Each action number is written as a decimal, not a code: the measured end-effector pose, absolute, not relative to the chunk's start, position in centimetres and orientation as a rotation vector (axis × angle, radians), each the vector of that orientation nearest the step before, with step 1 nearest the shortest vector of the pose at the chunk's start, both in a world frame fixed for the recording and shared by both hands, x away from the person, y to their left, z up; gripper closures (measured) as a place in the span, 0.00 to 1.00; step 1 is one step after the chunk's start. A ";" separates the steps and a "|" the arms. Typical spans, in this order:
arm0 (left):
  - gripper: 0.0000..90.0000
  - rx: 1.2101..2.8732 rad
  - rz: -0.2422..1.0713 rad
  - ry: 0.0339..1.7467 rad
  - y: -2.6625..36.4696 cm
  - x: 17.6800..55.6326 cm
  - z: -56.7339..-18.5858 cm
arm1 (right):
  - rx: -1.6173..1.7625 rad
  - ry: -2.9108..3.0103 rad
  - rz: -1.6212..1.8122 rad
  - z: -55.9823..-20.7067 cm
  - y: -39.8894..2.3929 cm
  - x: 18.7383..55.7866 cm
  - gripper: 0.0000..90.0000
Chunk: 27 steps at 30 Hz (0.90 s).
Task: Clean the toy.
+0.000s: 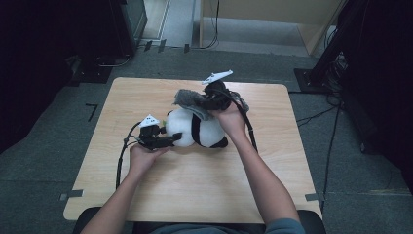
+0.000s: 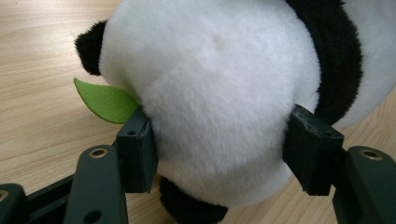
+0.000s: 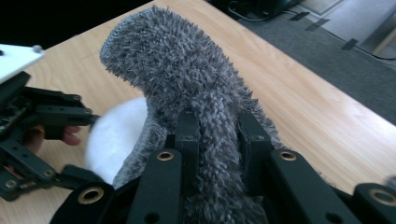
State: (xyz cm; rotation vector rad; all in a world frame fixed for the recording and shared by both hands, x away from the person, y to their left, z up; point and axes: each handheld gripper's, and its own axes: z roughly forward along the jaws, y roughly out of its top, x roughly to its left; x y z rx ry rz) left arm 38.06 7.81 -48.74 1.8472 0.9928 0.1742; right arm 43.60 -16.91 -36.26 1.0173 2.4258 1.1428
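Observation:
A black-and-white panda plush (image 1: 197,130) lies in the middle of the wooden table (image 1: 195,185). My left gripper (image 1: 176,140) comes in from its left, and its jaws press into a rounded white part of the plush (image 2: 219,84), so it is shut on it. A green felt leaf (image 2: 106,100) sticks out beside the left jaw. My right gripper (image 1: 203,102) hovers over the far side of the panda, shut on a fuzzy grey knitted cloth (image 3: 187,79). The cloth (image 1: 191,100) drapes over the panda's top. The white plush (image 3: 114,137) sits below the cloth, with the left gripper (image 3: 42,121) beside it.
Bare wood lies in front of the panda and along the table's left side. Grey carpet (image 1: 350,161) surrounds the table. Dark equipment and cables (image 1: 336,68) stand at the far right, and a dark cabinet (image 1: 126,24) at the far left.

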 end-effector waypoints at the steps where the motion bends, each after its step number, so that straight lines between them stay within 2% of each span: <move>1: 0.39 1.847 0.174 0.993 7.8 38.1 -48.7 | 1.013 2.430 1.144 -36.4 -16.4 43.5 0.83; 13: 0.39 1.848 0.168 1.010 7.8 38.0 -48.6 | 0.955 2.533 1.092 -39.1 -11.6 43.2 0.81; 27: 0.39 1.845 0.176 1.002 7.7 38.0 -48.7 | 0.934 2.509 1.079 -39.7 -14.1 42.5 0.79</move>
